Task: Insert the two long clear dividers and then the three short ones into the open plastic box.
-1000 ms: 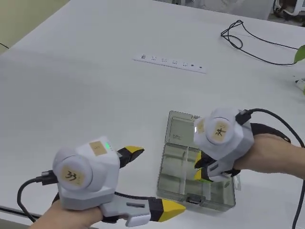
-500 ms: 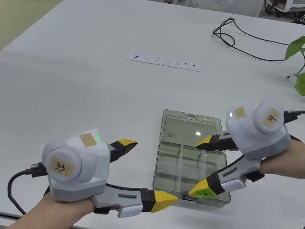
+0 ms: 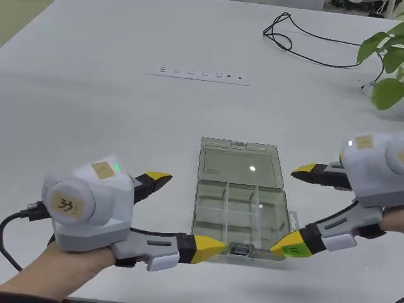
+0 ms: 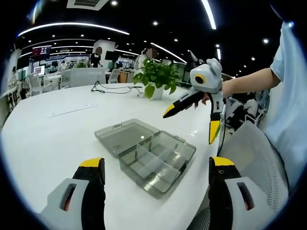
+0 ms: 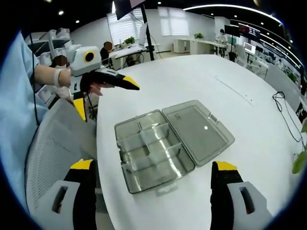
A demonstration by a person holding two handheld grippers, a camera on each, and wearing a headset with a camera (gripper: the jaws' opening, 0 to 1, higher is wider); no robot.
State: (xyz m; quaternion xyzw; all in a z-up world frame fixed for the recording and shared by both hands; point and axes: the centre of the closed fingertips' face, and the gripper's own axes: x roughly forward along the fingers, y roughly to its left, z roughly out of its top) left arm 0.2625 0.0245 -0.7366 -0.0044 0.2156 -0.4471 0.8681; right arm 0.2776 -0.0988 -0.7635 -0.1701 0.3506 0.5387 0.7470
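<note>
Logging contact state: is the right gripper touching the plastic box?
Apart. The left gripper view shows the right gripper held up off the table with open jaws, with bare tabletop between it and the plastic box.

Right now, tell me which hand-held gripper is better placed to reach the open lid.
Probably the right hand-held gripper: it is open, and its upper jaw tip lies nearer the lid than the left hand-held gripper comes.

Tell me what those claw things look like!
The left gripper and right gripper have chunky white bodies, tan stickers, and black jaws with yellow tips. The left one's sticker says 33 and a black cable leaves it. The sleeve is pale blue.
</note>
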